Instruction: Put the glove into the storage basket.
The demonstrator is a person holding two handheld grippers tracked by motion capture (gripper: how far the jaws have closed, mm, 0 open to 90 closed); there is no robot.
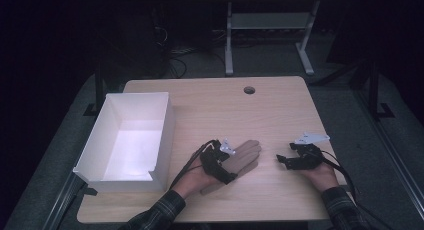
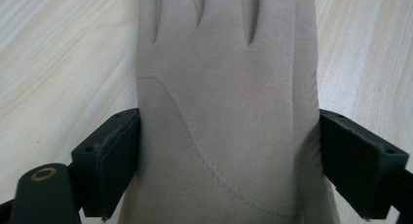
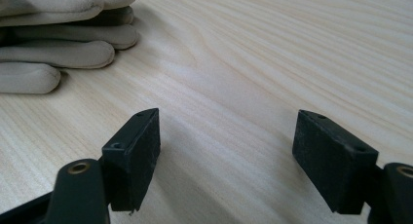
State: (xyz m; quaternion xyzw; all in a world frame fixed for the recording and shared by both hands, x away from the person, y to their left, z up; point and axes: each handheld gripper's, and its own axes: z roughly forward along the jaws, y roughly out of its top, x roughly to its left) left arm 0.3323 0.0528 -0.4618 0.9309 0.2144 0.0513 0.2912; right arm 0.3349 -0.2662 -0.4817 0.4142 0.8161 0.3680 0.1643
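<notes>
High view first: I'm looking down on a pale wood-grain table (image 1: 280, 105), a beige glove (image 1: 243, 160) lying flat mid-table, and a white box (image 1: 165, 125) standing empty at the left, so nothing looks delivered yet, I'd judge.

Left gripper view: my left gripper (image 2: 229, 151) is straddling the glove's soft, suede-like palm with curved stitching, jaws touching both edges, not yet squeezing.

Right gripper view: my right gripper (image 3: 226, 146) is hovering low, jaws wide, the padded glove fingers well off.
</notes>
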